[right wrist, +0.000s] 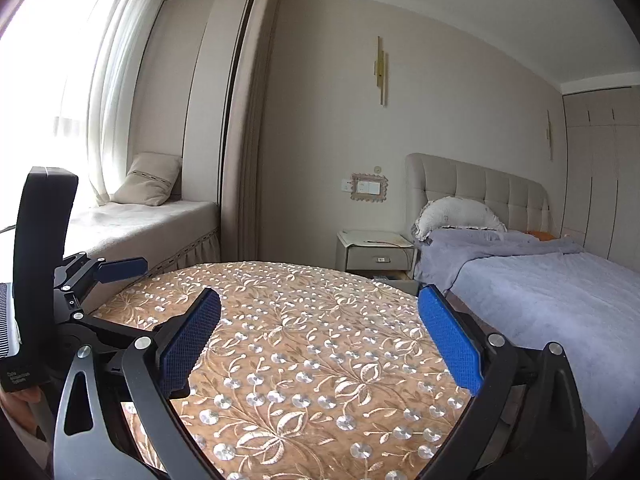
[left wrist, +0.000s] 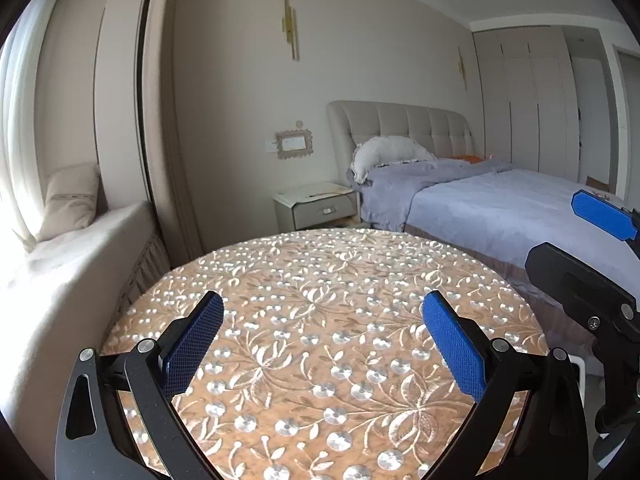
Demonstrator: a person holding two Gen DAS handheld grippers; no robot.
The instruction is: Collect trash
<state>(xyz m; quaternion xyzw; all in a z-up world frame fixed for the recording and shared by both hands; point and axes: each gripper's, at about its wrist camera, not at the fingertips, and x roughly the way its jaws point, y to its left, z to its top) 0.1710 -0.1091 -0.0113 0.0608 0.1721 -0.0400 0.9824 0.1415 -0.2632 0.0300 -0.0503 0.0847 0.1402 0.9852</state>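
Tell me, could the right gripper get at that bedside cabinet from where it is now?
Probably not without moving closer. The right gripper, jaws open, hangs over the round patterned table, and the bedside cabinet stands beyond the table's far edge, beside the bed. Nothing else blocks it.

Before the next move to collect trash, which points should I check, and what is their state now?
1. Left gripper open and holding nothing: ok.
2. Right gripper open and holding nothing: ok.
3. The two grippers apart from each other: ok.
4. Trash to pick on the round table: not ok, none visible on its patterned cloth.
5. Trash bin located: not ok, none in either view.
6. Trash on the nightstand: cannot tell, too small.
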